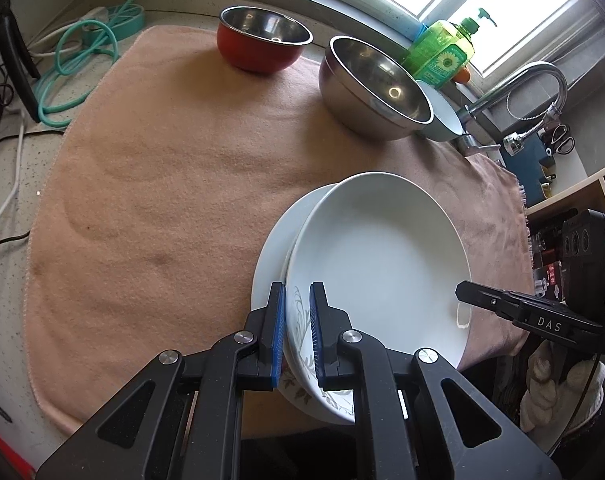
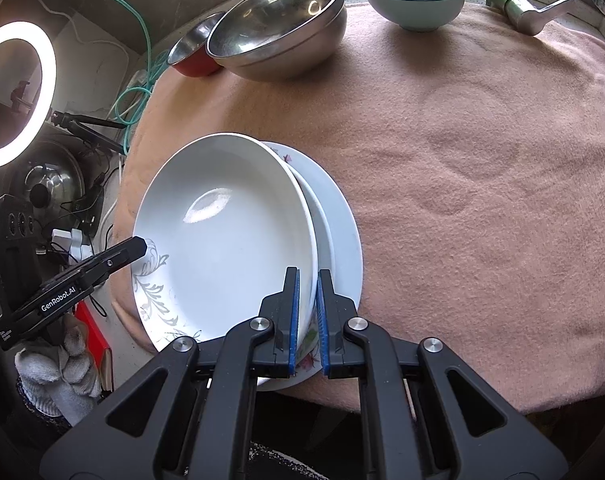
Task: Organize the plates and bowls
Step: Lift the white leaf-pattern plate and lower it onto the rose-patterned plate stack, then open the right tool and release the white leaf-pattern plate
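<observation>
Lower plates mostly hidden under top plate, red bowl half behind steel bowl

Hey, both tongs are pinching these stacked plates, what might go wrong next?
The top plate sits tilted and off-centre on the flat plate, so it may slide. The left tongs and right tongs grip only thin rims. The stack overhangs the towel edge, so a drop could miss the counter.

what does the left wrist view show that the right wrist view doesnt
Only the left wrist view shows the green soap bottle, the curved faucet spout and scissors. Only the right wrist view shows the lit ring light. Both show the white plate stack, clamped at opposite rims by the left gripper and right gripper, plus the steel bowl, red bowl and pink cloth.
</observation>
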{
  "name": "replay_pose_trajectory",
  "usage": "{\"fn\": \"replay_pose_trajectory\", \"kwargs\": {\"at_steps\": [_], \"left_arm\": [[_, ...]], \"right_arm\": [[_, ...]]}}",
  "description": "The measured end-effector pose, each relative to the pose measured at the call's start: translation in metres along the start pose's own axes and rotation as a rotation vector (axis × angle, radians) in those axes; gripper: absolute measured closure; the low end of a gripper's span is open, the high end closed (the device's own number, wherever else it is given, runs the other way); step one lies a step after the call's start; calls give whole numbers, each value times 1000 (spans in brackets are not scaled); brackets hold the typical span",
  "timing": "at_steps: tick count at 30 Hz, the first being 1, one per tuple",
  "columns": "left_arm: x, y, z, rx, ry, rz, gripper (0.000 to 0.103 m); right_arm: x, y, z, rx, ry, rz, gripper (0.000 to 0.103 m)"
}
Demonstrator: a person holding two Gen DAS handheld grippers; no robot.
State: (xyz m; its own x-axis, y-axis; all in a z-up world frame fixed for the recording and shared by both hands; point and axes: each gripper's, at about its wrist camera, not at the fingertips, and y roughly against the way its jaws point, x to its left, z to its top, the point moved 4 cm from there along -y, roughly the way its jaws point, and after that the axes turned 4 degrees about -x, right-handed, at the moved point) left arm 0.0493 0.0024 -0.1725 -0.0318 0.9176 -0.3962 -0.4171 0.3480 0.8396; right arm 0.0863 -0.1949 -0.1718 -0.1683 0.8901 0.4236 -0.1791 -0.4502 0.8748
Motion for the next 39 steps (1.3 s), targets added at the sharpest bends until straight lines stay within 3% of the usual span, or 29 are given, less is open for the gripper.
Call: {"fn": "replay_pose_trajectory", "kwargs": {"at_steps": [20,39], "left_arm": [[-2,-7,-2,20,-23,9,93],[-2,-6,0,26,-33,8,93]], "right_arm": [[6,-6,-2,18,65,-71,93],[8,-6,-2,18,68,-72,93]]}}
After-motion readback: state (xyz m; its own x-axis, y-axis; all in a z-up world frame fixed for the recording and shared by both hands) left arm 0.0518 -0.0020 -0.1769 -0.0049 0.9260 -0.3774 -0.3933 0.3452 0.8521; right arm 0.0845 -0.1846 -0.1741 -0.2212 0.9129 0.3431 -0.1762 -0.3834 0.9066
